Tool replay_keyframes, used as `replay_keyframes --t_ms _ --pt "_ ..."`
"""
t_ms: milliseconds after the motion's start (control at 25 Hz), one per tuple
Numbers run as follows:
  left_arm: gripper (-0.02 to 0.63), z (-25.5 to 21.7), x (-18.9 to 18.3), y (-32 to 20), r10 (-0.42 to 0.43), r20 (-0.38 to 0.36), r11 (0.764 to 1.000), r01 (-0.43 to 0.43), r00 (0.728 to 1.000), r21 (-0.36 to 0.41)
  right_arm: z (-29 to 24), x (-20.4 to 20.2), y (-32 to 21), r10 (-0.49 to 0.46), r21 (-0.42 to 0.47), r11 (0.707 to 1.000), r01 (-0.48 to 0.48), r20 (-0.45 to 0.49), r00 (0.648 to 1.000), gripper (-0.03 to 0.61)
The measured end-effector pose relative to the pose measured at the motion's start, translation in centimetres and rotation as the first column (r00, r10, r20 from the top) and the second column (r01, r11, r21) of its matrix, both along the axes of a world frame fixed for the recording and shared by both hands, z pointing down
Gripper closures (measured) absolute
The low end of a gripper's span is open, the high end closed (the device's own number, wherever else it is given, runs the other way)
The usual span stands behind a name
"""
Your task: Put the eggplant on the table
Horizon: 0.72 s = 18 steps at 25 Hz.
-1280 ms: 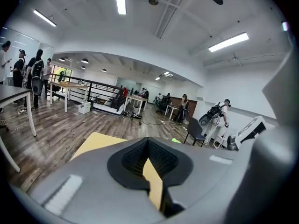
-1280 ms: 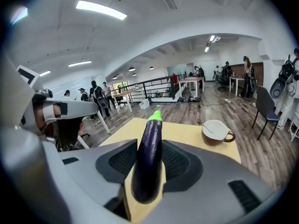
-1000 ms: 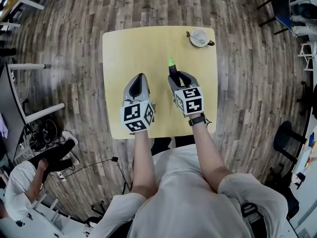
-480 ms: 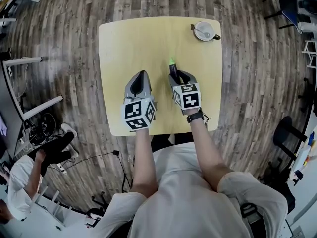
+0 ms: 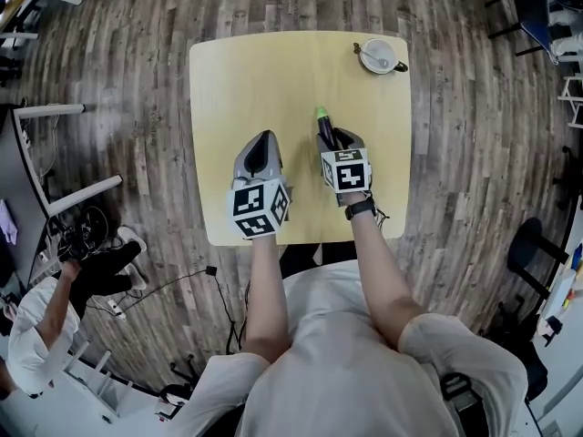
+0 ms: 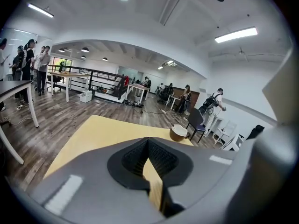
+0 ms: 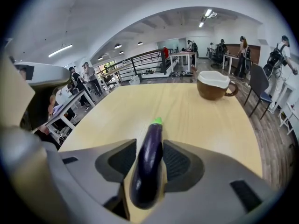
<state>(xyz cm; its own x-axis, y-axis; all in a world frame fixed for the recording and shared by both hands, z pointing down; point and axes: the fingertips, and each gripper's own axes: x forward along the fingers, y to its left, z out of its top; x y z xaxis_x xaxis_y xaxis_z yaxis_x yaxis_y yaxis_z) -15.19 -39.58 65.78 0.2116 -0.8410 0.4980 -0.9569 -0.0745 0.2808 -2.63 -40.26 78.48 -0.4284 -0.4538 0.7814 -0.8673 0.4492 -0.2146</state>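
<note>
R gripper (image 5: 332,140): jaws just opening, pads close on eggplant (image 7: 148,164) between them, green tip fwd, low over bench (image 5: 246,80) centre. L gripper (image 5: 262,140): jaws pressed together, empty, beside R gripper. Cup (image 5: 377,56) at far-right corner.

Both forearms reach over the table's (image 5: 237,80) near half. The left gripper (image 5: 262,142) has its jaws together, empty. The right gripper (image 5: 332,137) tilts steeply down, jaws just easing wider on the eggplant (image 5: 321,124).

Open-plan office — desks (image 6: 63,73), chairs (image 6: 196,120), ppl (image 6: 42,62) standing, strip lights (image 6: 236,34).
</note>
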Motion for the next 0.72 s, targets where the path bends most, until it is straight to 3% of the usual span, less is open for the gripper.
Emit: replay_keyframes --t_ms 200,440,720 --pt "0.604 -2.1 -0.2 0.6 -0.002 0.004 0.999 0.002 1.0 0.043 -3.2 1.1 -0.3 0.027 0.078 0.997 -0.029 0.025 0.999 0.361" --pt "0.604 -5.2 -0.1 2.0 -0.005 0.011 0.996 0.004 1.0 0.088 -8.1 1.8 0.8 0.042 0.16 0.986 -0.051 0.058 0.997 0.361" --pt "0.604 -11.5 0.0 2.7 0.007 0.047 0.973 -0.018 0.999 0.229 -16.1 2.4 0.3 0.049 0.346 0.935 -0.082 0.103 0.993 0.439"
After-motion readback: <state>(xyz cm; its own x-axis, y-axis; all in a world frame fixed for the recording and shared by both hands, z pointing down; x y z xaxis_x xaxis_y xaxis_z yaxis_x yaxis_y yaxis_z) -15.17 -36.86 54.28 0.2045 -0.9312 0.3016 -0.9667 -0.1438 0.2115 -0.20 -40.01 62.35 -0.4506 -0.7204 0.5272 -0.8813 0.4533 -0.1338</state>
